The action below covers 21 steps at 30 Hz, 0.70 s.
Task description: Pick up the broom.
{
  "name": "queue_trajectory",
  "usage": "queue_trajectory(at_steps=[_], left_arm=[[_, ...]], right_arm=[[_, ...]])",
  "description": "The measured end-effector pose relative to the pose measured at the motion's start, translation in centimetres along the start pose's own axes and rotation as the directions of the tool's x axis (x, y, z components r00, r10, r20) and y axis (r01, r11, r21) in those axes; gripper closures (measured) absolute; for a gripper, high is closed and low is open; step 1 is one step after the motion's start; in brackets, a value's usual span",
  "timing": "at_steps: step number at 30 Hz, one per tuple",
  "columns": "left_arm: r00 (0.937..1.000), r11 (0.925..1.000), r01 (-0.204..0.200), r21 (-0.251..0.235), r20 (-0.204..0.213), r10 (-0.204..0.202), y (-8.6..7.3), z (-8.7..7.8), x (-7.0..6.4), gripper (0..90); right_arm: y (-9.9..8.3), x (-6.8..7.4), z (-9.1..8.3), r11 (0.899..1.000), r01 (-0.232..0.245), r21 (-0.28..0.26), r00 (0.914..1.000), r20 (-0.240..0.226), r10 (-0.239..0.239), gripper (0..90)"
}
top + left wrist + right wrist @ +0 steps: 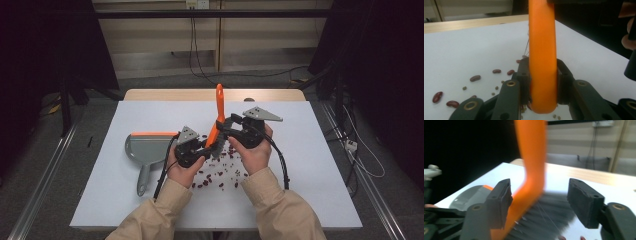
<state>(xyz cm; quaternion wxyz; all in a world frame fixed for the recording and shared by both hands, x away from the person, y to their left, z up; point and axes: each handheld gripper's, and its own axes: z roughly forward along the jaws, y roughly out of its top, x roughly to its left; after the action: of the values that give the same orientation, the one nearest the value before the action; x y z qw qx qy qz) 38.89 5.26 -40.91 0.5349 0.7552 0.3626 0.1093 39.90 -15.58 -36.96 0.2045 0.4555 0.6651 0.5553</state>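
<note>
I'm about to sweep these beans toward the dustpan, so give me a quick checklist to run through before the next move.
1. Left gripper clamped on the orange brush: ok, both jaws press the handle.
2. Right gripper holding the brush: not ok, its jaws stand open on either side of the bristles.
3. Dustpan within the sweep path: ok, it lies on the white table left of the hands.
4. Red beans gathered: not ok, scattered loosely under and near the hands.
5. Bristles touching the table: cannot tell.
</note>
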Motion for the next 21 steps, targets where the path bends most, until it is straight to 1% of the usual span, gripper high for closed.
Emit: queue_trajectory(at_steps=[1,2,3,5,7,8,9,10,11,12,13,14,15,16,17,18,19,20,21], left_arm=[[1.0,1.0,0.001,-0.006,-0.01,-0.001,0.0,-0.1,0.0,70.9],[0.9998,0.9999,0.001,-0.011,-0.02,-0.001,0.0,0.0,-0.1,70.9],[0.9998,0.9999,0.001,-0.011,-0.02,-0.001,0.0,0.0,-0.1,70.9],[0.9996,0.9999,-0.014,-0.01,-0.026,0.013,0.0,0.0,-0.2,70.9],[0.9994,0.9996,-0.02,-0.02,-0.028,0.019,-0.1,0.0,-0.4,70.6],[0.9986,0.9987,-0.042,-0.03,-0.033,0.041,0.0,-0.1,-0.8,70.5],[0.998,0.998,-0.052,-0.036,-0.036,0.051,0.0,-0.1,-1.0,70.1],[0.998,0.998,-0.052,-0.036,-0.036,0.051,0.0,-0.1,-1.0,69.7],[0.9965,0.9963,-0.075,-0.042,-0.04,0.073,0.0,-0.2,-1.2,69.4],[0.9958,0.9955,-0.082,-0.046,-0.043,0.08,0.0,-0.2,-1.5,69.4],[0.9941,0.9939,-0.099,-0.049,-0.049,0.097,0.0,-0.2,-1.7,68.5],[0.9907,0.9912,-0.126,-0.042,-0.058,0.123,0.0,-0.1,-1.9,68.2],[0.9881,0.9892,-0.141,-0.04,-0.067,0.138,-0.1,-0.1,-2.0,68.0],[0.9867,0.9882,-0.149,-0.035,-0.071,0.146,-0.1,0.0,-2.1,67.2],[0.9872,0.9892,-0.144,-0.024,-0.073,0.142,-0.2,0.1,-2.2,65.8],[0.9892,0.9913,-0.131,-0.015,-0.069,0.129,-0.3,0.2,-2.1,65.1],[0.9914,0.9929,-0.119,-0.008,-0.057,0.118,-0.5,0.3,-2.0,65.2],[0.9914,0.9928,-0.12,-0.007,-0.054,0.119,-0.7,0.5,-2.0,65.4],[0.9914,0.9928,-0.12,-0.007,-0.054,0.119,-0.7,0.5,-2.0,65.2]], right_arm=[[-0.1,0.0,0.1,1.0,-0.021,0.009,0.9997,-0.014,0.021,32.5],[-0.2,0.0,0.2,0.999,-0.035,0.013,0.9993,-0.012,0.035,31.9],[-0.3,0.1,0.4,0.999,-0.047,0.016,0.9988,-0.01,0.048,31.8],[-0.4,0.3,0.6,0.997,-0.069,0.028,0.9974,-0.02,0.07,32.2],[-0.6,0.5,0.9,0.995,-0.095,0.042,0.9952,-0.019,0.096,30.4],[-0.6,0.6,1.1,0.994,-0.101,0.046,0.9949,0.0,0.101,30.1],[-0.7,0.6,1.2,0.993,-0.104,0.053,0.9946,0.006,0.104,30.1],[-0.7,0.6,1.3,0.991,-0.118,0.056,0.9931,0.01,0.117,30.6],[-0.8,0.6,1.4,0.99,-0.129,0.061,0.9915,0.021,0.128,30.7],[-0.8,0.6,1.4,0.99,-0.129,0.061,0.9915,0.021,0.128,30.7],[-0.8,0.6,1.5,0.985,-0.152,0.076,0.9882,0.029,0.151,32.8],[-0.8,0.6,1.5,0.983,-0.163,0.079,0.9864,0.034,0.161,34.4],[-0.8,0.5,1.5,0.98,-0.18,0.079,0.9834,0.034,0.178,36.6],[-0.7,0.4,1.5,0.977,-0.198,0.08,0.9801,0.028,0.196,41.0],[-0.6,0.3,1.4,0.975,-0.208,0.077,0.9782,0.022,0.207,48.4],[-0.5,0.3,1.1,0.975,-0.215,0.061,0.9766,0.024,0.214,56.5],[-0.3,0.1,0.8,0.973,-0.226,0.045,0.9741,0.021,0.225,63.6],[0.0,-0.2,0.5,0.965,-0.262,0.023,0.965,-0.011,0.262,68.9],[0.0,-0.2,0.5,0.965,-0.262,0.023,0.965,-0.011,0.262,68.9]])
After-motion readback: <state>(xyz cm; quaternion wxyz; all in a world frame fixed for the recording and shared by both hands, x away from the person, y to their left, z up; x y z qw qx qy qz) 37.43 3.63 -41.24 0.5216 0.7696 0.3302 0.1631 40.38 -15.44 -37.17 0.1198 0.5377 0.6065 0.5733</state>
